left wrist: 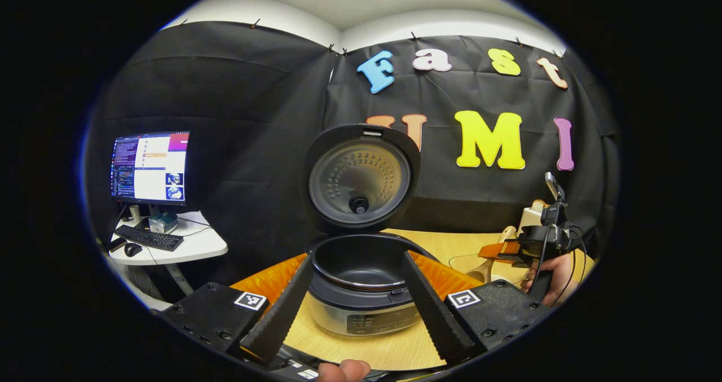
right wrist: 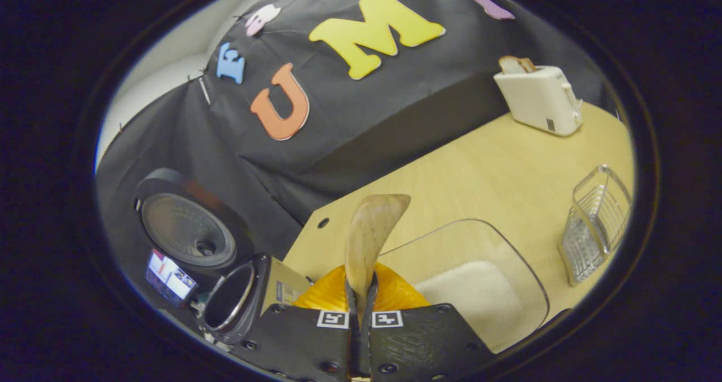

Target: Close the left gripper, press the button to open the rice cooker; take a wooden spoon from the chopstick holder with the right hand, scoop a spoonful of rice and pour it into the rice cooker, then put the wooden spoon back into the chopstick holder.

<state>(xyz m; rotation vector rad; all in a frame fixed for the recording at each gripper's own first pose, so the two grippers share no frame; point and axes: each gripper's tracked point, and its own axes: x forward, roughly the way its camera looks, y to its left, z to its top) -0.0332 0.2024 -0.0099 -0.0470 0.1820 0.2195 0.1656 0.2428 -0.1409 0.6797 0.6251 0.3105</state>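
the left gripper [left wrist: 358, 269] gapes open before the rice cooker [left wrist: 361, 292], lid raised, at the tabletop's [right wrist: 496, 167] near edge. the right gripper [right wrist: 361, 297] clamps the wooden spoon [right wrist: 369, 235] above a clear rice container [right wrist: 479, 280]; a toaster [right wrist: 538, 100] sits in the far corner.

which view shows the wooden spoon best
The right gripper view: the wooden spoon stands up between the shut right tongs, bowl end in full view above the rice container. In the left gripper view it is only a small, partly hidden shape by the far tongs and the hand.
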